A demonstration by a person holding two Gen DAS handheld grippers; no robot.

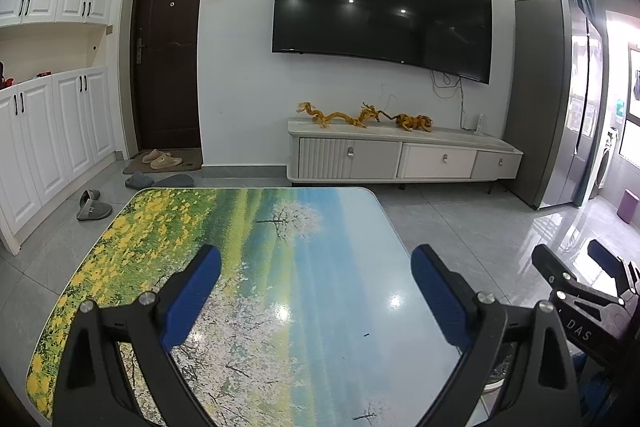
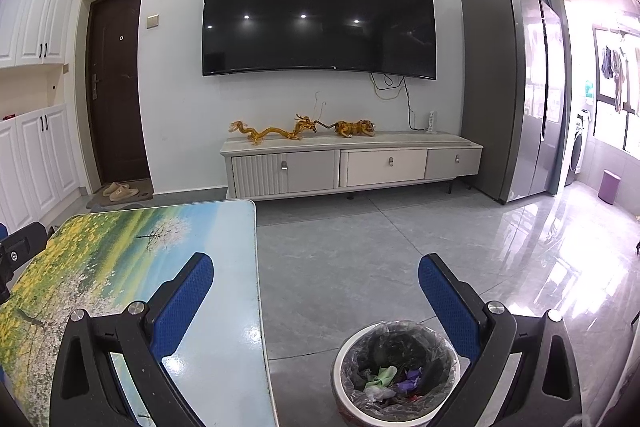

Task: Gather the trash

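A low table (image 1: 256,227) with a printed flower-field and blossom picture fills the near ground; its top (image 2: 208,307) shows at the left of the right wrist view. My left gripper (image 1: 316,287) hovers open above it, nothing between its blue pads. My right gripper (image 2: 316,299) is open too, over the table's right edge and the floor. On the floor to the table's right stands a round white trash bin (image 2: 396,371) with a clear liner, holding crumpled green, purple and white scraps. A tiny dark speck (image 1: 365,335) lies on the tabletop. The right gripper (image 1: 580,291) shows at the left view's right edge.
A white TV cabinet (image 2: 352,167) with golden dragon and tiger figures stands against the far wall under a large black TV (image 2: 320,15). A grey fridge (image 2: 516,87) is right, a dark door (image 2: 116,83) and slippers (image 1: 94,205) left. Grey tile floor (image 2: 400,247) lies between.
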